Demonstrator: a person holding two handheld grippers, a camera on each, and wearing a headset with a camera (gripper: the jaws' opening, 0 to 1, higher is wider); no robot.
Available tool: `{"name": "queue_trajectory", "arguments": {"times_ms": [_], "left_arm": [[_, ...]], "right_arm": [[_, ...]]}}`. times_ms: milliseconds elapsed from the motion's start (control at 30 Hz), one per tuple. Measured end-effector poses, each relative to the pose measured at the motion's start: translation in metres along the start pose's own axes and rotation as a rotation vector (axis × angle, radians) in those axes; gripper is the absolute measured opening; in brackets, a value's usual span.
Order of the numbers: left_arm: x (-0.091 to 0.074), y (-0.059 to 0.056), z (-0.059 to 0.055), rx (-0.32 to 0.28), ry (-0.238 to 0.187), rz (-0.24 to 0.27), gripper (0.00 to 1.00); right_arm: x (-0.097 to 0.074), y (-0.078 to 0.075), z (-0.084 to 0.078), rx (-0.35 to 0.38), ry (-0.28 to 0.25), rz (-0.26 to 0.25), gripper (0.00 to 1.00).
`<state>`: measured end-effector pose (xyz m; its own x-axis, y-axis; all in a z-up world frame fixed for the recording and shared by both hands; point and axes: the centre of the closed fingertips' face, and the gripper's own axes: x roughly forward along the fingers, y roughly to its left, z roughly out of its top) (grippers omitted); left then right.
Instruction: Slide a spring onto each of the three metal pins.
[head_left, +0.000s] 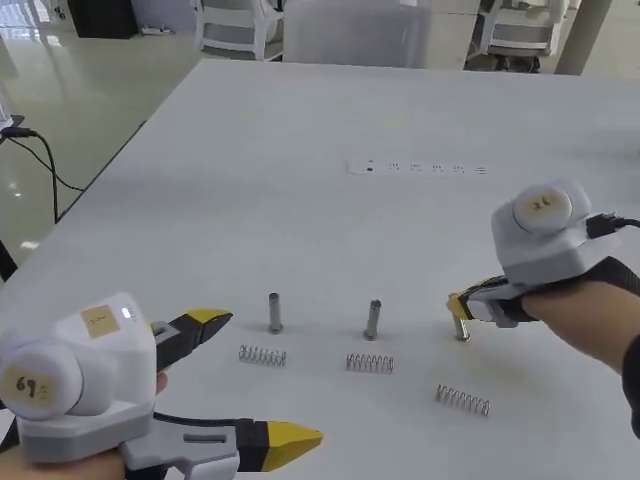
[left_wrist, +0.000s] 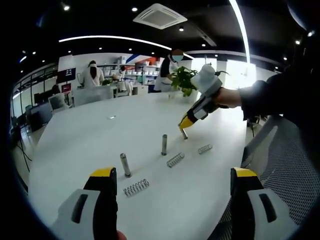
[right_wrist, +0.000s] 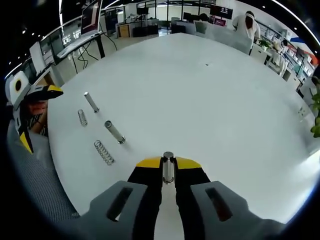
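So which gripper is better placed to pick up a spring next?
Left. The left gripper is open and free, near the left spring. The right gripper is shut on the right pin, so it likely cannot take a spring.

Left gripper (head_left: 255, 378): pale grey housing, black jaws tipped yellow, round label (head_left: 30, 385) handwritten "69". Right gripper (head_left: 457, 307): matching housing and yellow tips, black cable (head_left: 612, 222) at rear. Dark sleeve (left_wrist: 257, 100) on right arm.
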<state>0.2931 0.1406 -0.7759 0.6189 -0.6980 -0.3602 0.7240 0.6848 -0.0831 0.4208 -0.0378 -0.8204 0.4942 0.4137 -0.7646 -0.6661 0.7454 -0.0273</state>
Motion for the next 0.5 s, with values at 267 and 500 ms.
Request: {"name": "queue_trajectory", "arguments": {"times_ms": [267,500], "left_arm": [[-0.0008,-0.001,0.0024,0.008,-0.005,-0.002,0.93],[-0.0023,-0.001,0.005,0.014,-0.009,0.001,0.93]], "right_arm": [[-0.0059,-0.0014,-0.0043,0.009,-0.014,-0.01,0.1],[-0.0102,0.0007,-0.0079,0.021,-0.021,-0.014,0.1]]}}
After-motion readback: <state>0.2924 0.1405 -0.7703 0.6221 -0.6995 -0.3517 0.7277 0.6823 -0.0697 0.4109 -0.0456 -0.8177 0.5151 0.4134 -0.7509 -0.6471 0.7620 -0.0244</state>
